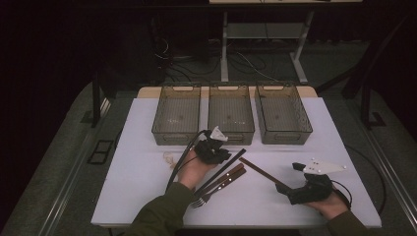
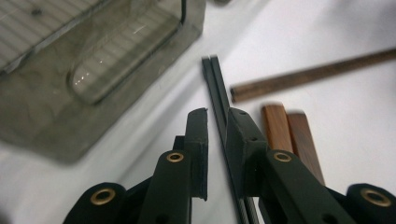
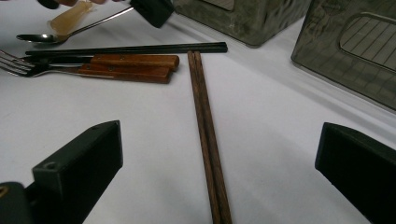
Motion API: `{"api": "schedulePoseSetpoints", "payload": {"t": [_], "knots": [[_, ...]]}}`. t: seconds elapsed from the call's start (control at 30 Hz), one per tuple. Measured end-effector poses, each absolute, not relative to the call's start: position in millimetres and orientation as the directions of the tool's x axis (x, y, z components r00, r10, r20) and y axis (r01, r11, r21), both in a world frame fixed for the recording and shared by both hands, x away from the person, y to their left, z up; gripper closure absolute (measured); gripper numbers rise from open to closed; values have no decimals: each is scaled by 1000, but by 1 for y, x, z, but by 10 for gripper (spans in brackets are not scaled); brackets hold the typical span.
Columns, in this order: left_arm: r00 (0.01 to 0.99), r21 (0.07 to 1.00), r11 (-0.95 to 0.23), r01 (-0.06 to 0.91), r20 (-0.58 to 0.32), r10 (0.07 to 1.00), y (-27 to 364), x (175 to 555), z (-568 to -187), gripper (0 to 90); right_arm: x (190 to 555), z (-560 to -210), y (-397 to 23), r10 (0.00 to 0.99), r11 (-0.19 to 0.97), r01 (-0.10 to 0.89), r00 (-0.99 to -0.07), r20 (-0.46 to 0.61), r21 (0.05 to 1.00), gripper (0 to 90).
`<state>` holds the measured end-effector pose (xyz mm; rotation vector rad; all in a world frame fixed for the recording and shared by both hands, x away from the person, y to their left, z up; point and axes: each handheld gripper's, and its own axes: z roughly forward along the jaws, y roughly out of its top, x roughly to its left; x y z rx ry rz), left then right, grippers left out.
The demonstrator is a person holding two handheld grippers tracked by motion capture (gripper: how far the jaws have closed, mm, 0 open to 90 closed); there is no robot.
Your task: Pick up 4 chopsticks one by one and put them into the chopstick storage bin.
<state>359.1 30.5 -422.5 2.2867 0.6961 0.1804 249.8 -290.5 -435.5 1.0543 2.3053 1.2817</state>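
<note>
White worktop (image 1: 147,187) carries three smoky plastic bins (image 1: 231,115) along far edge. Left tool (image 2: 217,140): jaws narrowly apart around black chopsticks (image 2: 215,84), beside wooden-handled forks (image 2: 278,128). Right tool (image 3: 219,163): jaws wide apart, brown chopsticks (image 3: 205,126) lying between, untouched.

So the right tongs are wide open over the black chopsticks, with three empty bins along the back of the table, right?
Not quite: the pair between the open right tongs is the brown wooden chopsticks, as the right gripper view shows. The black chopsticks lie farther off, beside the wooden-handled cutlery. The three empty bins do stand along the back of the table.
</note>
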Motion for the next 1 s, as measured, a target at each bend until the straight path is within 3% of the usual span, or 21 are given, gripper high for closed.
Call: {"api": "schedulePoseSetpoints", "payload": {"t": [0.33,1.0], "knots": [[842,680,-583,444,-94,532,54,329,-426,784,250,-436,-290,725,333,455,-684,85,826,5],[843,656,-598,461,-113,526,49,333,-439,840,250,-436,-290,724,337,457,-685,83,823,5]]}}
